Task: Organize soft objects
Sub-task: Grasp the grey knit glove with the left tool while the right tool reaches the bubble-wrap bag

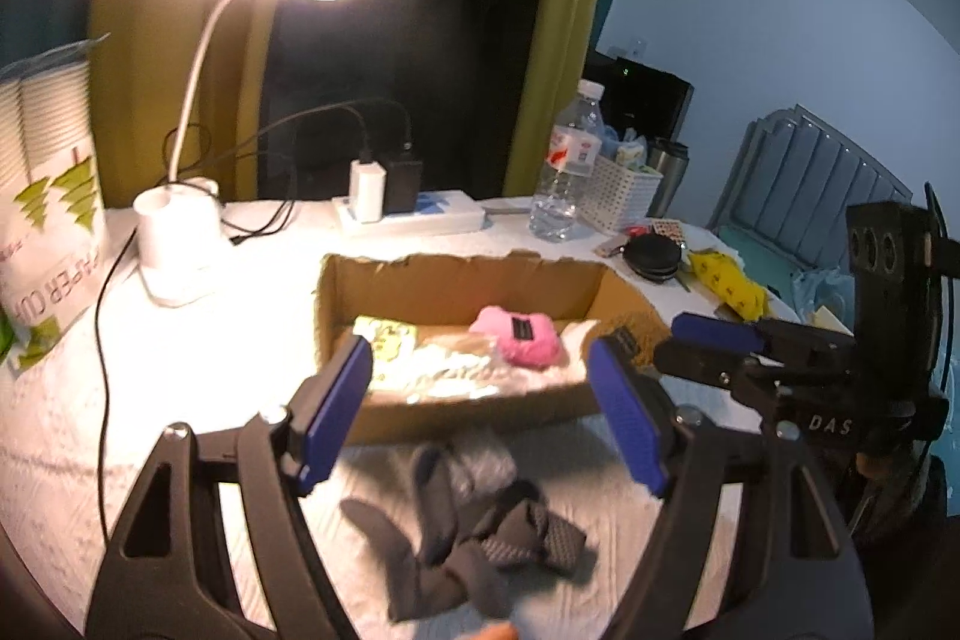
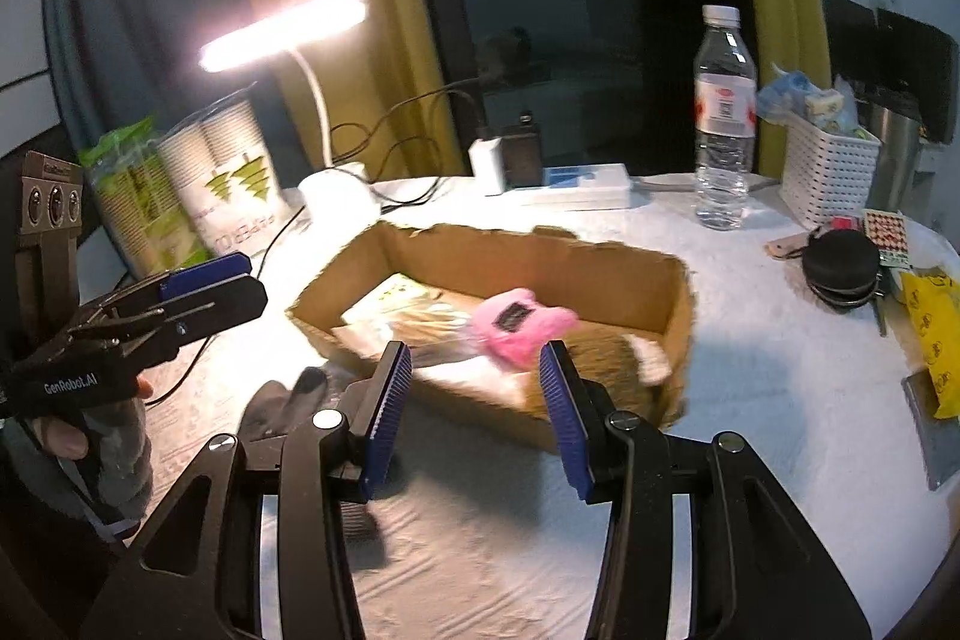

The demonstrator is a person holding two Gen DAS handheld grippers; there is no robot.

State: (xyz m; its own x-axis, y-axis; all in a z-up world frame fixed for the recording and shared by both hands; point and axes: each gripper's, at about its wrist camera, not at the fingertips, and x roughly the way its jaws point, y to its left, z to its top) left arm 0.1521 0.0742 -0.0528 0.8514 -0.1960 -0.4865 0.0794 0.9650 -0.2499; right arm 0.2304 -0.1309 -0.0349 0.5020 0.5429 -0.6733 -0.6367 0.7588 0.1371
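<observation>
A pair of dark grey socks lies crumpled on the white tablecloth, just in front of the cardboard box. My left gripper hovers over them, open, with nothing between its blue pads. Inside the box lie a pink soft item and some flat packets. My right gripper is open and empty at the box's near wall, facing the pink item. The right wrist view shows the socks only partly, beside my left gripper. In the left wrist view my right gripper reaches in from the right.
A lit desk lamp stands back left with cables beside it, and a bag of paper cups at the far left. Behind the box are a power strip, a water bottle and a white basket. A black pouch and a yellow bag lie right.
</observation>
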